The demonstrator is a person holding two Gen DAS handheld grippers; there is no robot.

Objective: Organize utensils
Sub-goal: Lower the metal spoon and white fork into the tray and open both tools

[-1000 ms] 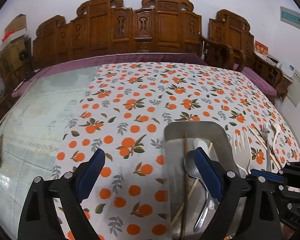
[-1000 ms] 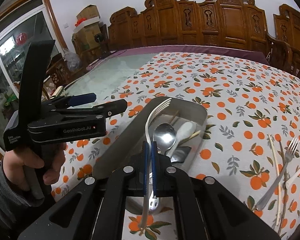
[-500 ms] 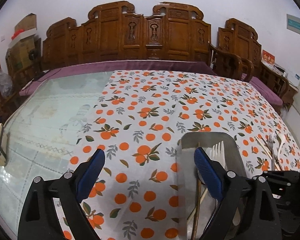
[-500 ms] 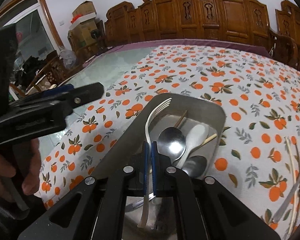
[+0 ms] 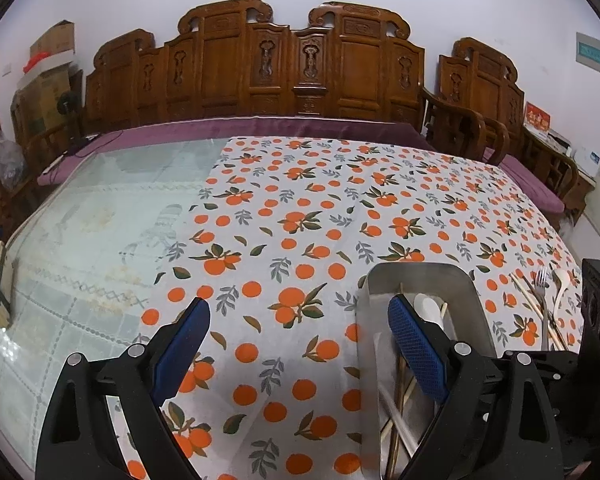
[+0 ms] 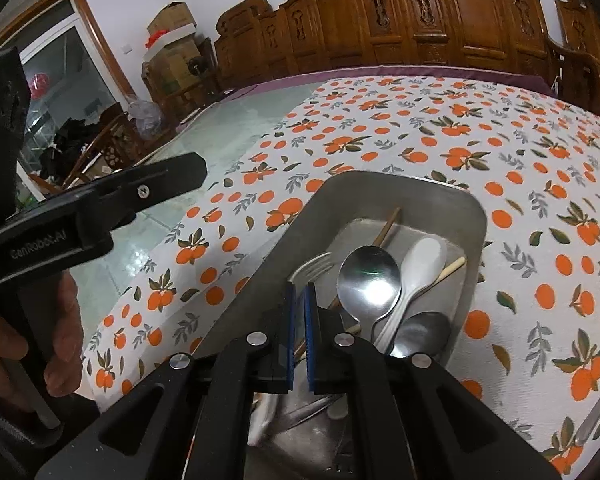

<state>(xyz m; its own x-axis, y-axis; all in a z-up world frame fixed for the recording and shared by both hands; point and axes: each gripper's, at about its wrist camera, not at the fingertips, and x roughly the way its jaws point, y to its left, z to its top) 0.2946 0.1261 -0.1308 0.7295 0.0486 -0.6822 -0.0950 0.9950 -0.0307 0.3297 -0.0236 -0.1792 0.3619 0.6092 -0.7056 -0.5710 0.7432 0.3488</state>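
Right wrist view: the lettering "GenRobot.AI" can be read on the side of the left gripper (image 6: 100,216), which is held at the left edge of the frame. The right gripper (image 6: 299,336) is seen with its blue pads drawn narrow around the handle of a white plastic fork (image 6: 312,266), whose tines lie low inside the steel tray (image 6: 476,216) against its left wall. Beside the fork a metal spoon (image 6: 368,280), a white plastic spoon (image 6: 420,260) and wooden chopsticks (image 6: 388,224) are lying in the tray. In the left wrist view the left gripper (image 5: 300,332) is spread wide over the orange-print tablecloth (image 5: 300,208), with bare cloth ahead of it. A metal fork (image 5: 543,300) lies near the cloth's right edge.
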